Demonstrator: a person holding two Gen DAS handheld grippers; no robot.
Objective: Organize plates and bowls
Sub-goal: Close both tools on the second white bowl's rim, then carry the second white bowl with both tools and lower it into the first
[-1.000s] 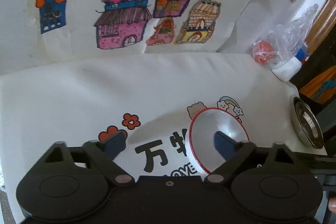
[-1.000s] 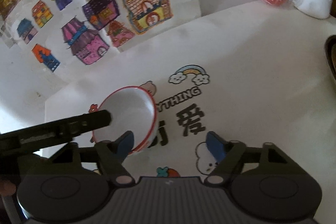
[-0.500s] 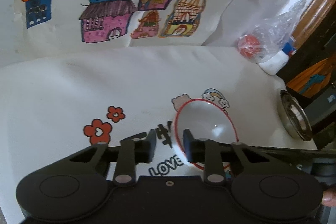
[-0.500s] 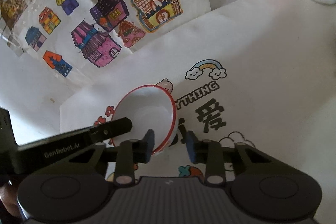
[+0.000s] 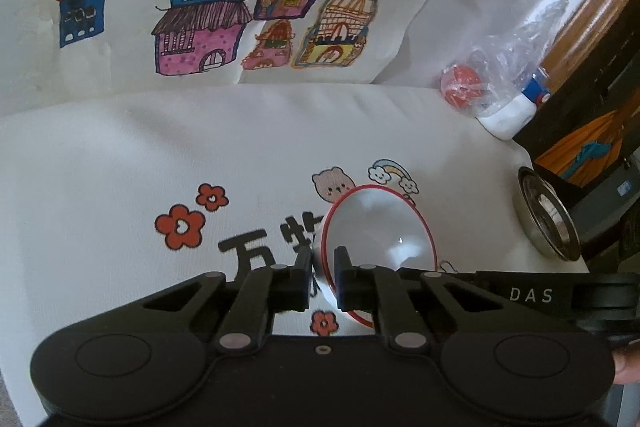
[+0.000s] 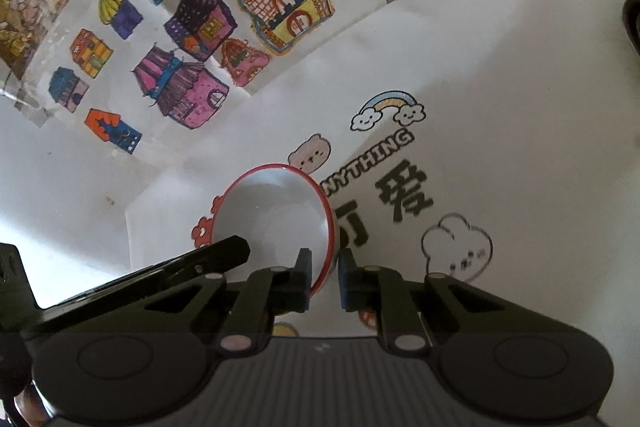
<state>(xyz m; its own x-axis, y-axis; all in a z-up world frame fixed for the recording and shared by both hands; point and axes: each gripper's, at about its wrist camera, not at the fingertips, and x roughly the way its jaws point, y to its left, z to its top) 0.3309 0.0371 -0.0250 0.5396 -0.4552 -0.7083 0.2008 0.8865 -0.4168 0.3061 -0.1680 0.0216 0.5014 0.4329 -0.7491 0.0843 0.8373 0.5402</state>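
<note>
A white bowl with a red rim (image 5: 380,239) sits on the printed white tablecloth (image 5: 120,187). My left gripper (image 5: 322,267) is shut on the bowl's near left rim, one finger inside and one outside. The right wrist view shows the same bowl (image 6: 276,215), with my right gripper (image 6: 325,267) shut on its right rim. The left gripper's finger (image 6: 224,253) reaches over the bowl's left side there. A steel bowl (image 5: 546,219) lies at the table's right edge, apart from both grippers.
A clear plastic bag holding something red (image 5: 464,89) and a white bottle (image 5: 508,115) stand at the back right. Paper drawings of houses (image 5: 208,27) hang on the wall behind the table. The table's edge runs just past the steel bowl.
Both grippers stood open around the bowl one second ago. They have closed step by step and now clamp its rim from opposite sides. The bowl has stayed in about the same place.
</note>
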